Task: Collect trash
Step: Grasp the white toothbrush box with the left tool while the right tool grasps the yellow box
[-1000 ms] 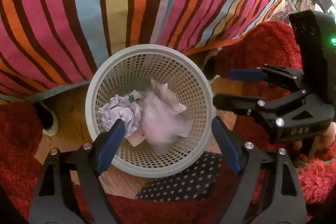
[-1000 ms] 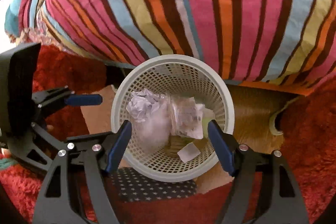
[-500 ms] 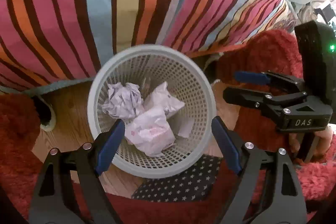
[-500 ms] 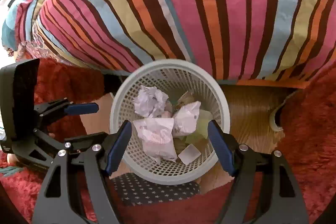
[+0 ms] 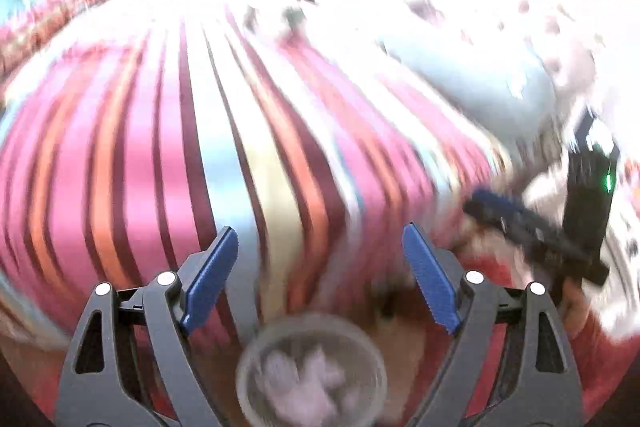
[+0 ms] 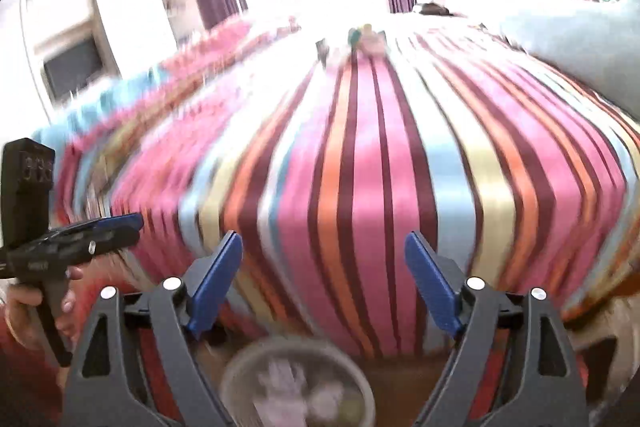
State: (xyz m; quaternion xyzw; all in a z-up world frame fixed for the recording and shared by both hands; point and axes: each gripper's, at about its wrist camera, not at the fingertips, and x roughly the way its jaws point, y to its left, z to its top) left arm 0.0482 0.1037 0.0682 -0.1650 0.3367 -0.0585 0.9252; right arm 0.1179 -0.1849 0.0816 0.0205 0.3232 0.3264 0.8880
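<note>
Striped bedspread [image 6: 360, 163], blurred basket [image 5: 312, 371] of crumpled paper [image 5: 304, 383], both hand-held grippers wide, empty

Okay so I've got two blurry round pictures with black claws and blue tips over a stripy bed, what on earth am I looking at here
No robot arm here: a person holds a two-finger gripper in each hand, and each gripper carries a fisheye camera looking along its fingers. One picture comes from the left gripper, the other from the right gripper; both are open and hold nothing. Each camera also catches the other tool at its edge. Ahead is a bed with a striped cover. At the bottom of each view stands a round white basket with crumpled paper inside. A red rug shows near it. The blur comes from movement, so finer details cannot be made out.
</note>
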